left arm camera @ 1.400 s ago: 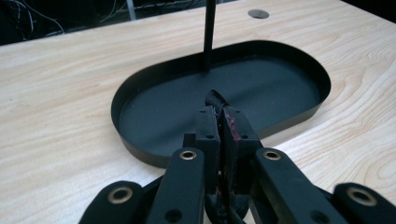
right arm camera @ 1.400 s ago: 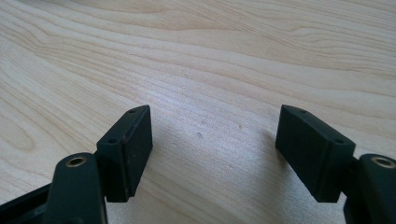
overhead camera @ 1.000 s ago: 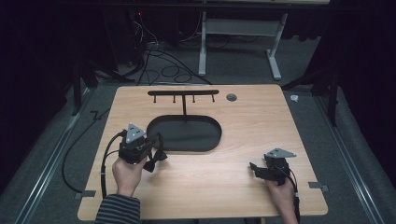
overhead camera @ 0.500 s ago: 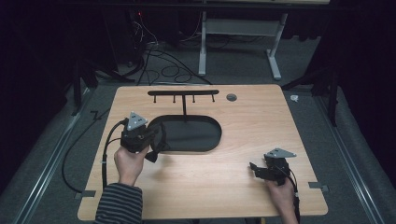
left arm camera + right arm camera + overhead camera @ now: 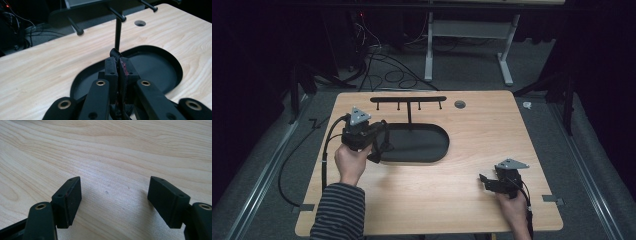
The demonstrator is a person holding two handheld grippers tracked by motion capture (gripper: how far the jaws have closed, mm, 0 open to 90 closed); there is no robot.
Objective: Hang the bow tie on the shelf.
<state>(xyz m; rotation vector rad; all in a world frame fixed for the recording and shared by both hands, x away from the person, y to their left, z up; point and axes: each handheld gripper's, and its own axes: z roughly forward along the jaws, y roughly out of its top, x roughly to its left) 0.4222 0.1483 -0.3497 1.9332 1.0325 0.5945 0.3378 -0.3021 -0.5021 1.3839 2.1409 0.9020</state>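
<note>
A black rack point(image 5: 408, 100) with several pegs stands on a thin post over a black oval base point(image 5: 427, 147) set on the wooden table point(image 5: 482, 130). My left gripper point(image 5: 381, 145) hovers at the base's left end. In the left gripper view its jaws point(image 5: 117, 58) are pressed together, pointing at the post point(image 5: 117, 30). A thin black object point(image 5: 114, 52) pokes out between the pads; I cannot tell what it is. My right gripper point(image 5: 484, 180) rests low at the table's front right, and in its own view it stands point(image 5: 115, 192) open over bare wood.
A round cable hole point(image 5: 459, 104) sits in the table right of the rack. Cables lie on the floor behind the table, beside a white desk frame point(image 5: 472, 35). Each gripper's cable trails toward the table's front edge.
My left gripper has risen and moved away from the front edge toward the oval base's left end. The right gripper has stayed where it was.
</note>
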